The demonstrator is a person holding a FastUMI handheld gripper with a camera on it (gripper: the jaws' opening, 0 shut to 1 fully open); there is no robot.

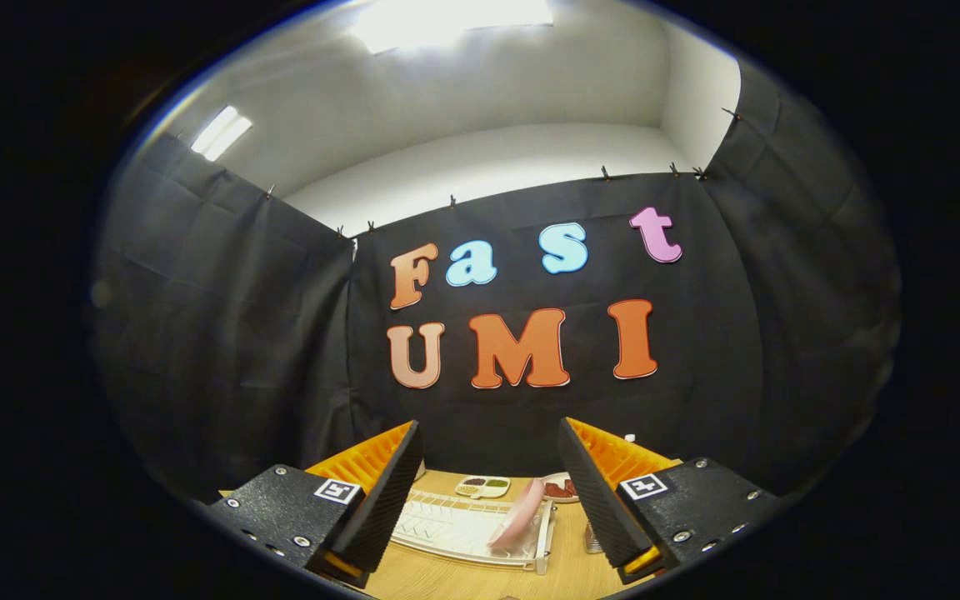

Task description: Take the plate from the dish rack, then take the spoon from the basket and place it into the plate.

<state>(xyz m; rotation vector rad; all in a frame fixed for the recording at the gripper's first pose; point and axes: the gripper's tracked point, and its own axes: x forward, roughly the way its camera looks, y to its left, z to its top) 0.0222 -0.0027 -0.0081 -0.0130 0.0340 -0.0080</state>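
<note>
My gripper (490,454) is held high above the wooden table, open, with nothing between its two ridged black fingers (380,500). Below and ahead of the fingers lies a white wire dish rack (447,527). A pink plate (519,515) stands tilted on edge in the rack's right part, nearer the right finger. A metal mesh object (592,539), possibly the basket, peeks out beside the right finger; I cannot make out a spoon.
Beyond the rack, near the back wall, sit a small divided dish (483,485) with dark and green contents and a round plate (560,488) holding something red. Bare wooden tabletop (480,575) stretches in front of the rack. Black cloth walls close the booth.
</note>
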